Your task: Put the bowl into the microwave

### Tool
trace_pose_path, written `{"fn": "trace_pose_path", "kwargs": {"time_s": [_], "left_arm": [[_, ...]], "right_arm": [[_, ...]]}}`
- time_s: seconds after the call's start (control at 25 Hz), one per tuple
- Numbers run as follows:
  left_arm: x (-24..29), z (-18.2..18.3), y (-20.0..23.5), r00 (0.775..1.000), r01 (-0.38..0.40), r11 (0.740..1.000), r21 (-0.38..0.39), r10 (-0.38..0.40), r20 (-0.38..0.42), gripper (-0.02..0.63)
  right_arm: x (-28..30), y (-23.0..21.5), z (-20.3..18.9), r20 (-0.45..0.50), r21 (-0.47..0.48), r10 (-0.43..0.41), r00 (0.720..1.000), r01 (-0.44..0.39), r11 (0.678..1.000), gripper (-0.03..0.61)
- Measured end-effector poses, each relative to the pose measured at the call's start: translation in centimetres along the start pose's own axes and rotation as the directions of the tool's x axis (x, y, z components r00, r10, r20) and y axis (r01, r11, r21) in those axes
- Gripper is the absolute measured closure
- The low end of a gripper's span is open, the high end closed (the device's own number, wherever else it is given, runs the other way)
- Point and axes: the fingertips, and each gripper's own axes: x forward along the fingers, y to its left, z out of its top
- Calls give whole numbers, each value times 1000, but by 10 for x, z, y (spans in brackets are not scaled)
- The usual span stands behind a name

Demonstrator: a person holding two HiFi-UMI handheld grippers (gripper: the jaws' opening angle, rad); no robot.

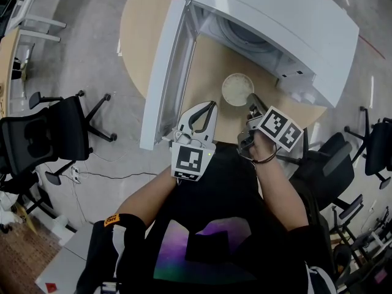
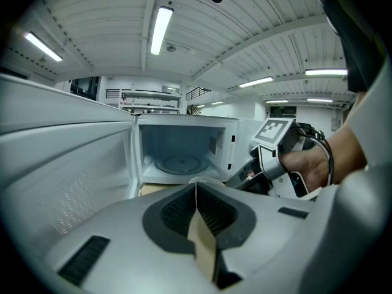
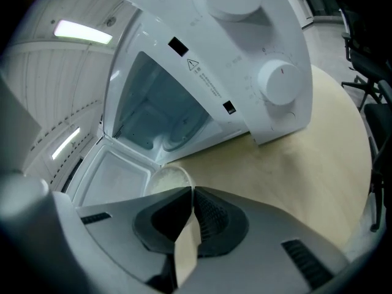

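A white bowl stands on the round wooden table, just in front of the open white microwave. My right gripper reaches the bowl's near right rim, and its jaws are closed on that rim. In the right gripper view the bowl shows just past the right gripper, with the microwave's cavity behind it. My left gripper hovers left of the bowl, shut and holding nothing. In the left gripper view the left gripper points at the cavity and its glass turntable.
The microwave's door swings out to the left, close beside my left gripper. Black office chairs stand on the floor at the left and at the right. The table's edge runs close behind my right gripper.
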Motion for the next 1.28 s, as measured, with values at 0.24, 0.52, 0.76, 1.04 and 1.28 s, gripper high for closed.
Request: {"fn": "trace_pose_path", "kwargs": {"time_s": [0.24,0.52,0.76,1.04,1.28], "left_arm": [[-2,4,5,1000,-12,1000,-6,12,12,568],[-2,3,0,1000,12,1000,3,-12,16,568],[-3,-1,-6,999,42,999,1,-42,3,568],[-3,-12,-6,998,64,998,-11,-64,-20,568],[-1,-20,-5,996,77,997,-27,-78,-43,568]], "right_arm": [[2,25,29,74,-10,15,997,-14,1000,549],[16,40,66,175,19,-1,985,-3,1000,549],[35,47,100,263,50,-37,964,24,998,549],[64,46,128,345,100,-57,937,24,995,549],[81,48,148,393,111,-66,917,24,994,549]]}}
